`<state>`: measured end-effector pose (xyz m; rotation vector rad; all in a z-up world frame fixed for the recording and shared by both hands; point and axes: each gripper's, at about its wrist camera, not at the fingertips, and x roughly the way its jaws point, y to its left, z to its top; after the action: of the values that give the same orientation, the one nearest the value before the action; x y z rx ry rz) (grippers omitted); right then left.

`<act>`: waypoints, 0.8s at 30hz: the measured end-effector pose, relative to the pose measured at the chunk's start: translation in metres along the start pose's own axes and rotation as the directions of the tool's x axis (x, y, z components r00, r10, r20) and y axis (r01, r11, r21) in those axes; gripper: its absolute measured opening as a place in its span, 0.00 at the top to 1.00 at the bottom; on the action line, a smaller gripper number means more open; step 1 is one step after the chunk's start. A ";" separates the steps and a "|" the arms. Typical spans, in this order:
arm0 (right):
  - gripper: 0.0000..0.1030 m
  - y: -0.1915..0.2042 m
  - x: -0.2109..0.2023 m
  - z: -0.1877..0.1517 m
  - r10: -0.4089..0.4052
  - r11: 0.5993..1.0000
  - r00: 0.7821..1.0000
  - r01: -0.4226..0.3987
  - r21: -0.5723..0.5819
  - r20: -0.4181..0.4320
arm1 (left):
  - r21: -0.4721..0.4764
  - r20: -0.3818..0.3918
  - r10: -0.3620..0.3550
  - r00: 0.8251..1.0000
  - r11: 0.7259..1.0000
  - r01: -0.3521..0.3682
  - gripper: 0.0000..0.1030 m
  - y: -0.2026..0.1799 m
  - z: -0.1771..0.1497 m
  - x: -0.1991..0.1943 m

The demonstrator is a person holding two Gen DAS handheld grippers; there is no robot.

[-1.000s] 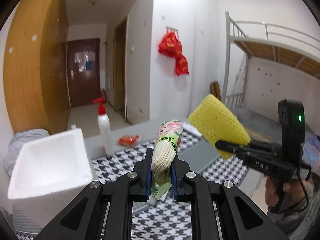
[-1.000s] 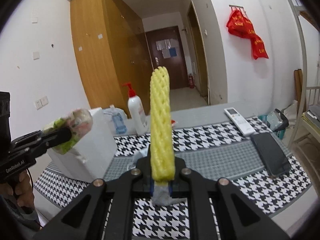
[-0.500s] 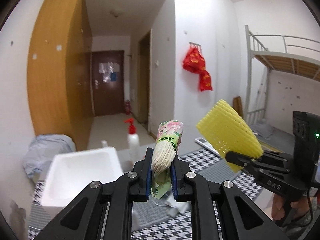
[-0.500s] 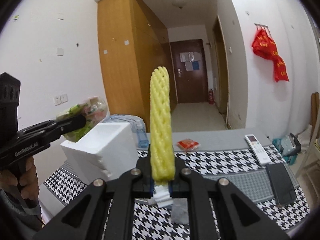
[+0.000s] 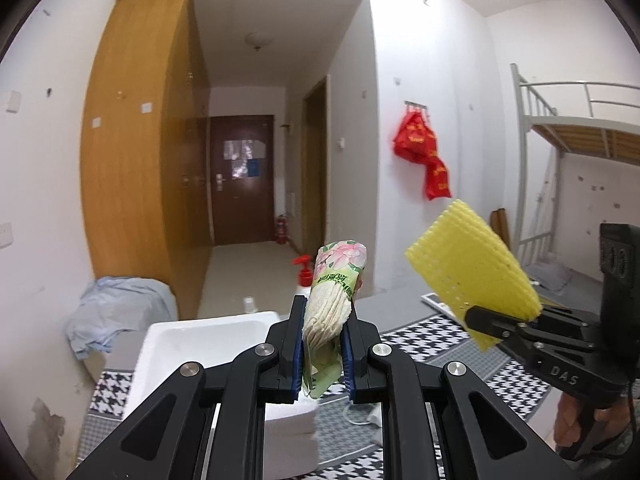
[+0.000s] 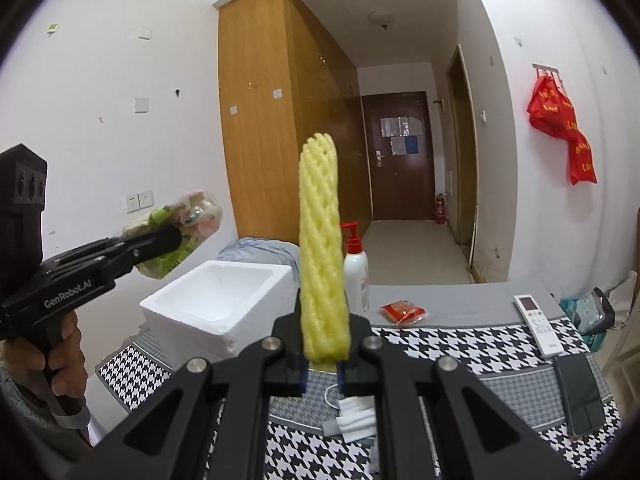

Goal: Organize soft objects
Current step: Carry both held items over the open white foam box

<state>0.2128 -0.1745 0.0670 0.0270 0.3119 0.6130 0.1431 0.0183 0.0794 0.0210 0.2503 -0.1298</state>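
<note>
Both claws have risen above the worktop [image 6: 460,344]. The left claw [image 5: 322,346] pinches the tissue pack [image 5: 334,300], projecting toward 12 o'clock; the right claw [image 6: 322,364] pinches the yellow foam net [image 6: 322,248] likewise.

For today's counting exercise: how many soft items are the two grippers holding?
2. A floral green plastic packet in the left gripper; a yellow foam net sleeve in the right gripper. Others may be hidden.

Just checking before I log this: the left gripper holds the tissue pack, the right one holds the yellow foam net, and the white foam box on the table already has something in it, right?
Not quite. The white foam box looks empty in the right wrist view. The rest stands: the left gripper has its jaws shut on the tissue pack, and the right gripper on the yellow foam net.
</note>
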 end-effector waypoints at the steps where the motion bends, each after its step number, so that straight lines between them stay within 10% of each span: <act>1: 0.87 0.001 0.002 0.001 0.007 1.000 1.000 -0.007 -0.002 0.000 | 0.000 0.003 0.009 1.000 1.000 -0.009 0.84 0.002 0.000 -0.001; 24: 0.87 0.056 0.056 0.018 0.184 0.979 0.981 -0.189 -0.074 -0.068 | -0.060 0.001 0.192 0.981 0.980 -0.191 0.84 0.057 -0.001 -0.011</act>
<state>0.2299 -0.0950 0.0746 -0.0395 0.3457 0.8135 0.1399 0.0764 0.0810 -0.0150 0.2441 0.0695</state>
